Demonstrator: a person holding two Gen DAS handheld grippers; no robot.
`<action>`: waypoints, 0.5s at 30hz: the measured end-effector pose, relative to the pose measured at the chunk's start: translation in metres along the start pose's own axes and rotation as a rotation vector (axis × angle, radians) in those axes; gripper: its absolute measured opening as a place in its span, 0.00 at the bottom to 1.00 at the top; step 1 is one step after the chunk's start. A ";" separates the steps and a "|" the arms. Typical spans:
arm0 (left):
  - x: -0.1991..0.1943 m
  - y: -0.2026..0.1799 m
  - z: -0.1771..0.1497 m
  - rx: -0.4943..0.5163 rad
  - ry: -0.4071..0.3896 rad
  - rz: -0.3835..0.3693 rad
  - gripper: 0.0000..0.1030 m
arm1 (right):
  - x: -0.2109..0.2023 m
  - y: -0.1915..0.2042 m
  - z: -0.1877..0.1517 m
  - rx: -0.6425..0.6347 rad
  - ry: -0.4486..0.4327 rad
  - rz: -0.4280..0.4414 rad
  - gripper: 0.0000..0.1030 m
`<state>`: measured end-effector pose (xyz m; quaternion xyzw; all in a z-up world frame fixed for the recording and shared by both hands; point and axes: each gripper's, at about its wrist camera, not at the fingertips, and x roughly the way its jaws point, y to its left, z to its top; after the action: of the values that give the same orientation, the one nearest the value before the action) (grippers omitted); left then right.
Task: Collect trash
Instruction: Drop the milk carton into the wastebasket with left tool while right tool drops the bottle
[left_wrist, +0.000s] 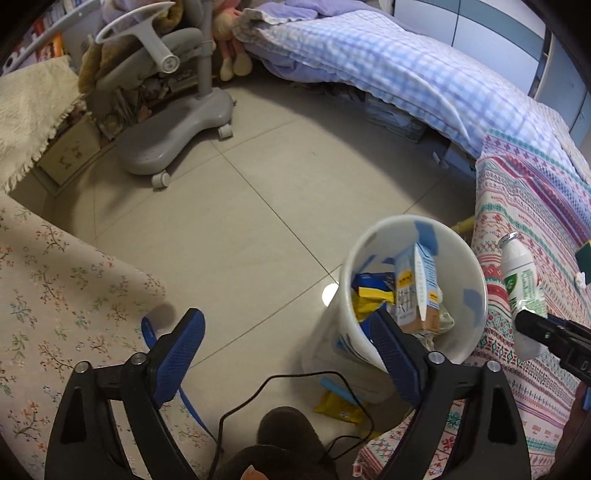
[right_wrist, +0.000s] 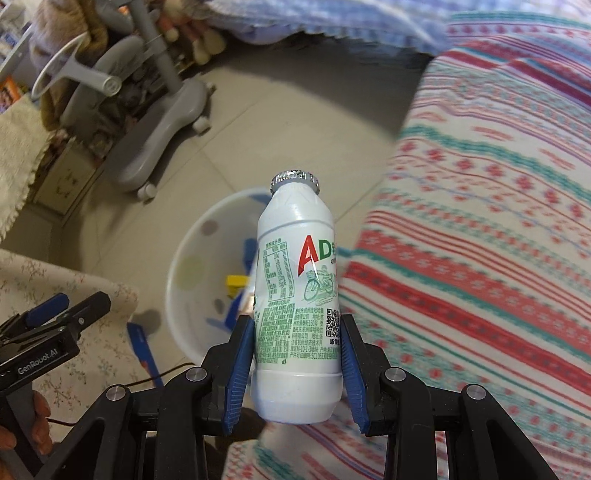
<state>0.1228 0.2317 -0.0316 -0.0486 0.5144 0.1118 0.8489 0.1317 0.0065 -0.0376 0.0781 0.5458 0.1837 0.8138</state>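
Note:
My right gripper (right_wrist: 295, 325) is shut on a white milk-drink bottle (right_wrist: 295, 280) with green print and a foil cap, held upright over the edge of the striped bedspread, just right of the white trash bin (right_wrist: 192, 258). In the left wrist view the bottle (left_wrist: 519, 273) and the right gripper (left_wrist: 532, 325) show at the right, beside the bin (left_wrist: 461, 266). The bin holds a blue-and-white carton (left_wrist: 417, 291) and yellow and blue wrappers (left_wrist: 369, 295). My left gripper (left_wrist: 288, 321) is open and empty above the floor, left of the bin.
A yellow wrapper (left_wrist: 340, 410) lies on the floor at the bin's foot, next to a black cable (left_wrist: 295, 380). A blue strip (left_wrist: 151, 332) lies by the floral cloth (left_wrist: 55, 295). A grey wheeled chair base (left_wrist: 173, 136) stands far left. The striped bed (left_wrist: 524, 206) is on the right.

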 end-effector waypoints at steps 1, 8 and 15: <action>-0.001 0.003 0.001 -0.004 -0.004 -0.005 0.92 | 0.005 0.003 0.001 -0.004 0.008 0.001 0.39; -0.005 0.019 0.005 -0.039 -0.017 -0.032 0.92 | 0.026 0.016 0.013 -0.019 0.039 -0.007 0.40; -0.003 0.028 0.004 -0.074 0.001 -0.060 0.92 | 0.050 0.034 0.022 0.009 0.065 0.017 0.40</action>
<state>0.1182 0.2596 -0.0256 -0.0955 0.5085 0.1050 0.8493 0.1613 0.0583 -0.0614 0.0805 0.5721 0.1903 0.7937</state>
